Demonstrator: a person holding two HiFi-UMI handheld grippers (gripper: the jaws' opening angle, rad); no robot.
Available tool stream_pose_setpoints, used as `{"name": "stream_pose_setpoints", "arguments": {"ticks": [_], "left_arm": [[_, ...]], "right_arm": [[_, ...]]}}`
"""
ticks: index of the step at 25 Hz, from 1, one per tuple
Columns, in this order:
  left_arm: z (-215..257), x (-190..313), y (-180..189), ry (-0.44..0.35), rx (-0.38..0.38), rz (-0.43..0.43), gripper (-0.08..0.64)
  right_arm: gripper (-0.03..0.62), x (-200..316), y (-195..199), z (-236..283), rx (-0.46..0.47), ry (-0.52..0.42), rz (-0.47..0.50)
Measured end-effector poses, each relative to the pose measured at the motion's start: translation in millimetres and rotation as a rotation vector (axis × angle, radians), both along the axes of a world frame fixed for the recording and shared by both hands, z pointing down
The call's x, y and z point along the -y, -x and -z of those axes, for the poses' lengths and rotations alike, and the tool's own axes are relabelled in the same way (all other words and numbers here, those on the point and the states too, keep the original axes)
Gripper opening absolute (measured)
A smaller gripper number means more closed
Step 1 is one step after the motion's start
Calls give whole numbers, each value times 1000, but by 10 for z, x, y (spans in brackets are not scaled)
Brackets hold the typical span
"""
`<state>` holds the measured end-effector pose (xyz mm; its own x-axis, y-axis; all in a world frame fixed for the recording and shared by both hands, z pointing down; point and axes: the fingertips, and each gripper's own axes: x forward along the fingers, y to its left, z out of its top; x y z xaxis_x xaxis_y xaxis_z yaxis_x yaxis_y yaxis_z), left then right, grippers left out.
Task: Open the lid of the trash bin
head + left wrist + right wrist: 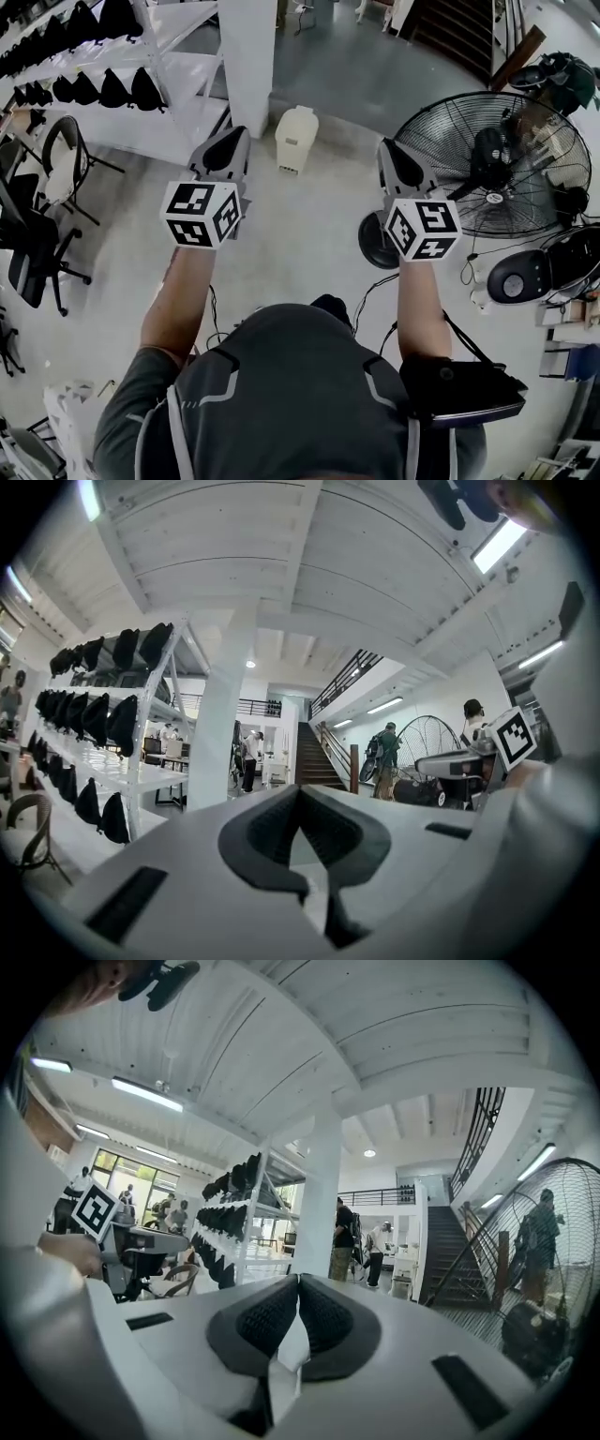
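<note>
A small white trash bin [296, 139] stands on the grey floor beside a white pillar, its lid down. It lies ahead of both grippers, between them and apart from each. My left gripper [226, 142] is held level at the left, jaws shut with nothing between them; its dark pads meet in the left gripper view [300, 797]. My right gripper [395, 152] is level at the right, also shut and empty, with its pads together in the right gripper view [298, 1286]. A white shape far off by the stairs [403, 1284] may be the bin.
A large black floor fan [497, 164] stands right of the right gripper. The white pillar [248, 56] rises behind the bin. A white rack with black bags [94, 56] and office chairs [37, 244] fill the left. People stand by a staircase [314, 757] in the distance.
</note>
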<state>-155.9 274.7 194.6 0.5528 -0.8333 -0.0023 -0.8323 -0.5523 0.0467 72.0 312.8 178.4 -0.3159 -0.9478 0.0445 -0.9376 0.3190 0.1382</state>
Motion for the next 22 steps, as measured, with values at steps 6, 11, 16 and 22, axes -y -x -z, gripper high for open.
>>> {"name": "stream_pose_setpoints", "arguments": {"ticks": [6, 11, 16, 22], "left_arm": [[-52, 242, -15, 8, 1, -5, 9], [-87, 555, 4, 5, 19, 20, 9], [-58, 961, -87, -12, 57, 46, 9], [32, 1528, -320, -26, 71, 68, 9]], "right_arm": [[28, 300, 58, 32, 7, 2, 9], [28, 752, 152, 24, 30, -3, 56], [28, 1318, 73, -12, 64, -16, 95], [28, 1923, -37, 19, 45, -41, 180]]}}
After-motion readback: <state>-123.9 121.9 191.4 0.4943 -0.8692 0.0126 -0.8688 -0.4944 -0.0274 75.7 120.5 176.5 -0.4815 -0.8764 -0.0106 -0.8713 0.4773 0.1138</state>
